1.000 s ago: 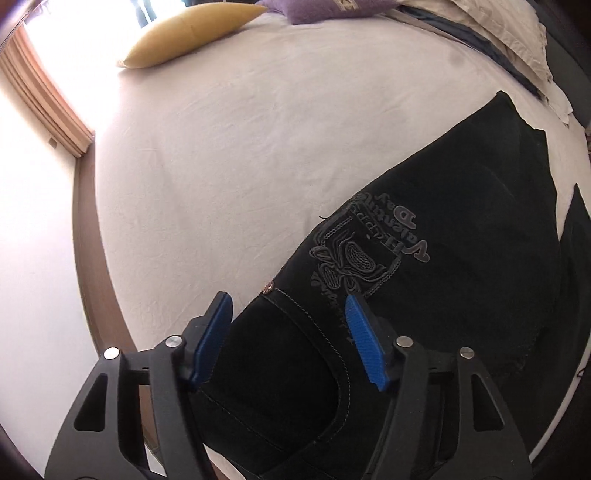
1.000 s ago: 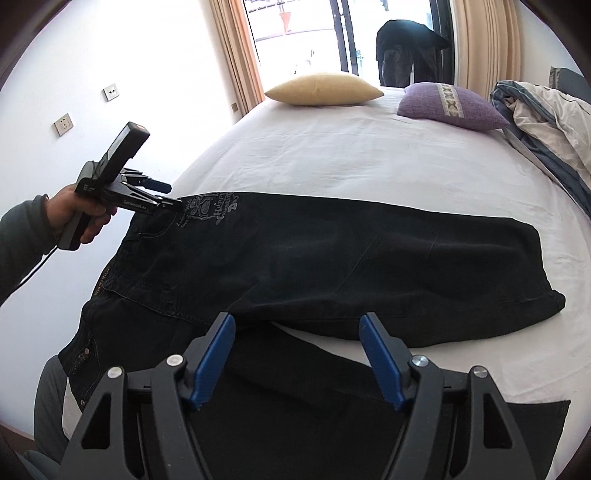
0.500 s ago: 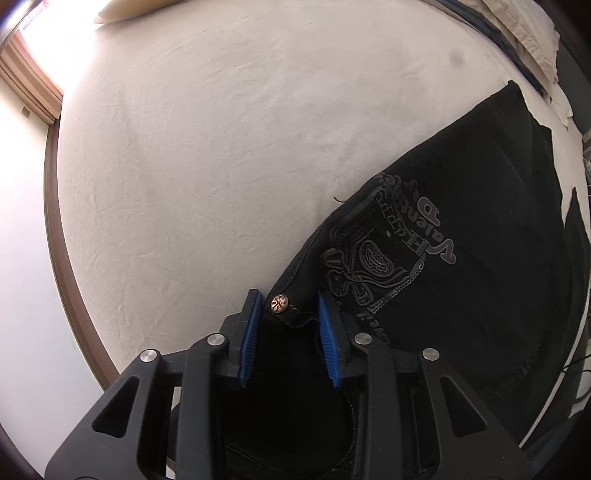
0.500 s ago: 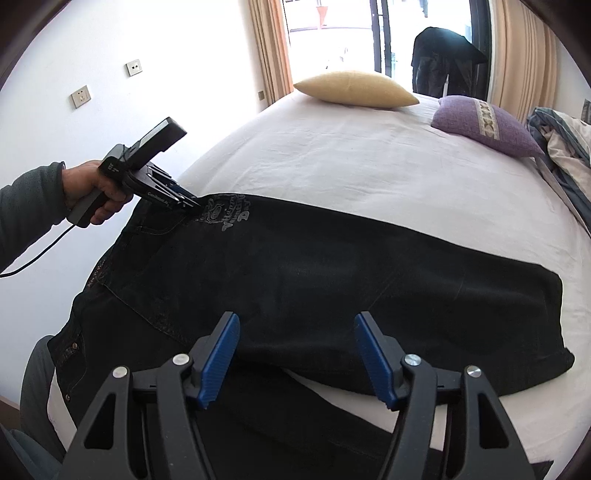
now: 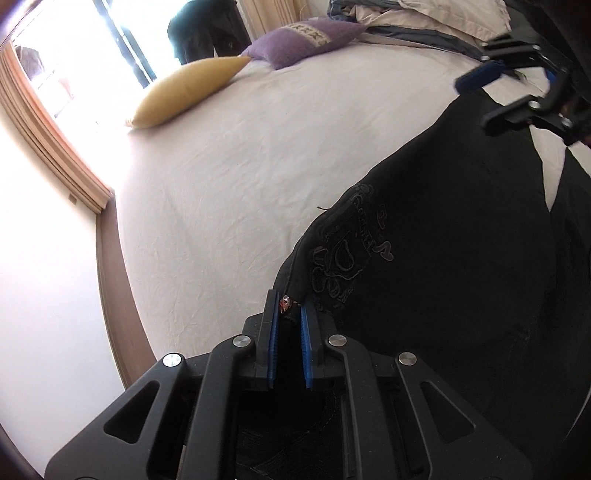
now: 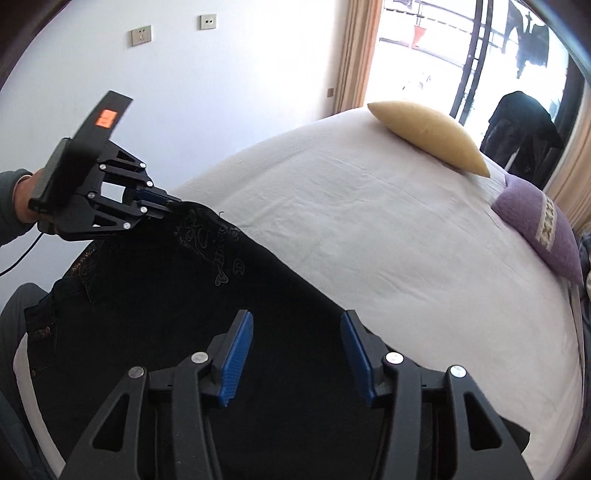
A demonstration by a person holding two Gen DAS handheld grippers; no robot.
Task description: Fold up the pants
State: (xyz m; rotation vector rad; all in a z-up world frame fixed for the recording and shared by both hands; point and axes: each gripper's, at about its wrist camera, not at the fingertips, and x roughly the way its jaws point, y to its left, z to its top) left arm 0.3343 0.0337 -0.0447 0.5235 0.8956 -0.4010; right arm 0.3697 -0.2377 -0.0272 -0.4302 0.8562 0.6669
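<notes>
A wide bed with a smooth off-white sheet (image 5: 236, 177) fills the room, lightly creased across its middle, with a plain pale wall and a wooden skirting strip along its left edge. At the far edge of the bed, by a bright glass door hung with tan pleated curtains (image 6: 354, 55), lie a plump yellow cushion (image 6: 428, 136) and, just beside it, a fuzzy purple cushion with a pale woven band (image 6: 539, 236); a rumpled cream and grey quilt (image 5: 424, 18) is heaped at the far right corner. Two white wall sockets (image 6: 173, 29) sit high on the wall. The black denim pants with a grey embroidered emblem (image 5: 443, 280) lie spread over the near part of the bed, waistband toward the near left corner and legs running toward the right edge. The left gripper (image 5: 289, 317), black plastic with ribbed blue pads, is closed to a narrow gap and pinches the waistband corner beside a small copper rivet, lifting that corner off the sheet; in the right wrist view a hand in a dark sleeve (image 6: 22, 195) holds it angled down toward the bed. The right gripper (image 6: 297, 354) hovers over the dark cloth of the leg with its jaws spread wide, holding nothing.
</notes>
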